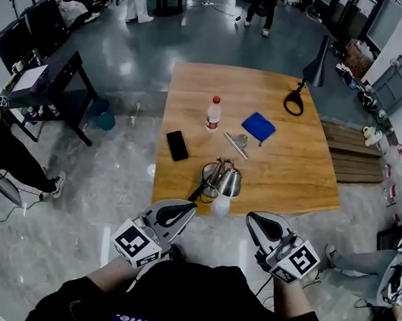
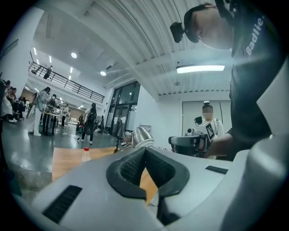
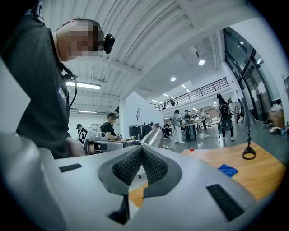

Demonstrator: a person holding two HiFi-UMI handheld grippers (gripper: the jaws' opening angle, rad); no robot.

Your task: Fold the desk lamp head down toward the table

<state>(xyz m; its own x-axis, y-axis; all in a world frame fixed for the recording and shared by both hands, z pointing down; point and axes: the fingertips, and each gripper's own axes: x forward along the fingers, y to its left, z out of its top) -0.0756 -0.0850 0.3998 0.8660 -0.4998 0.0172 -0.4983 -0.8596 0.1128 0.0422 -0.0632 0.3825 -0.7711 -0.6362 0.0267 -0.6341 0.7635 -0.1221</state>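
A silver desk lamp [image 1: 221,182] stands at the near edge of the wooden table [image 1: 291,171], its metal head [image 1: 230,183] tilted, with a white part just below it. My left gripper [image 1: 182,212] hangs off the table's front edge, below and left of the lamp, shut and empty. My right gripper [image 1: 260,226] is level with it, below and right of the lamp, also shut and empty. In the left gripper view the lamp head [image 2: 142,136] rises just beyond the closed left gripper [image 2: 145,158]. The right gripper view shows the lamp head [image 3: 153,137] past the closed right gripper [image 3: 142,159].
On the table lie a black phone [image 1: 177,146], a red-capped bottle [image 1: 213,114], a blue cloth [image 1: 258,126], a small metal piece [image 1: 236,145] and a black loop [image 1: 293,101]. A dark lamp [image 1: 316,64] stands at the far right corner. People sit at both sides.
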